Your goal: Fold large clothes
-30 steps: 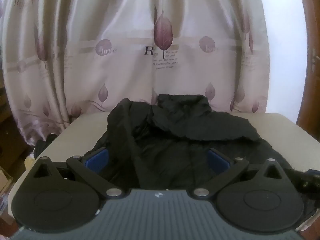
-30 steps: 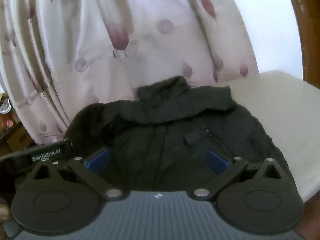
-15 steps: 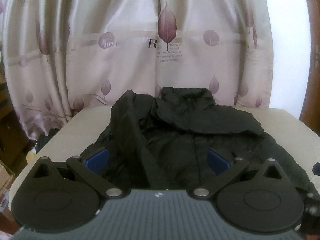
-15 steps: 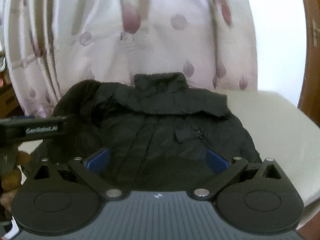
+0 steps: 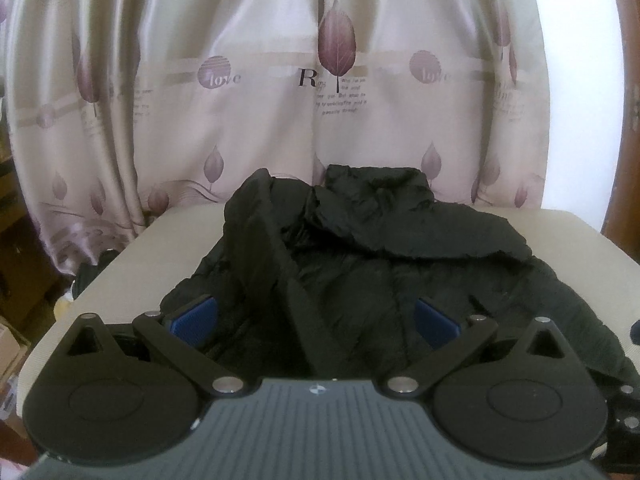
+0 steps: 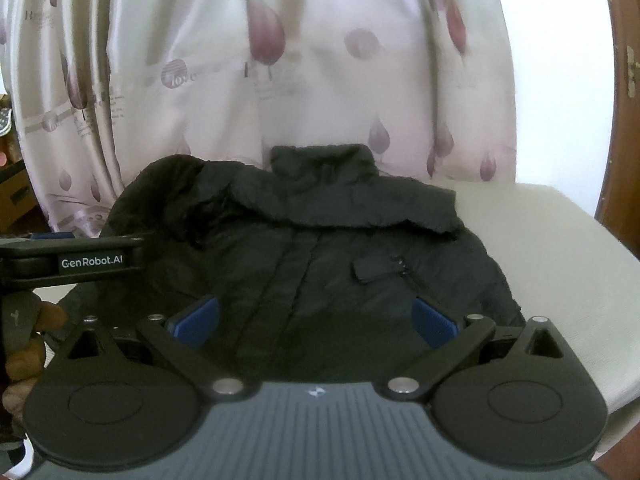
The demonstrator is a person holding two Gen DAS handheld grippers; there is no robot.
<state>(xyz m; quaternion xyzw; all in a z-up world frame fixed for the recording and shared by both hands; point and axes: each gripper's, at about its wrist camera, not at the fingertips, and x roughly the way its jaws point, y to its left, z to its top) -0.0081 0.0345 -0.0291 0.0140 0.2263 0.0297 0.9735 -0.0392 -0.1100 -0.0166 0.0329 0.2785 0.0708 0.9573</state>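
Observation:
A black jacket point(image 5: 360, 256) lies front up on a cream table point(image 5: 168, 240), collar at the far side by the curtain. Its left sleeve is folded over the body in a raised ridge. In the right wrist view the jacket point(image 6: 320, 248) shows its front placket and a chest pocket point(image 6: 376, 268). My left gripper point(image 5: 316, 320) is open and empty above the jacket's near part. My right gripper point(image 6: 316, 320) is open and empty above the jacket's near hem. The left gripper's body point(image 6: 72, 260) shows at the left of the right wrist view.
A pale curtain with purple leaf print point(image 5: 320, 80) hangs right behind the table. A brown wooden door frame point(image 6: 620, 120) stands at the right. Cardboard boxes and clutter point(image 5: 12, 344) sit on the floor at the left. The table's bare part point(image 6: 552, 264) lies right of the jacket.
Both grippers have drawn back and risen a little, so more of the jacket and table shows. The right view has turned right. Both stay open; the jacket has not moved.

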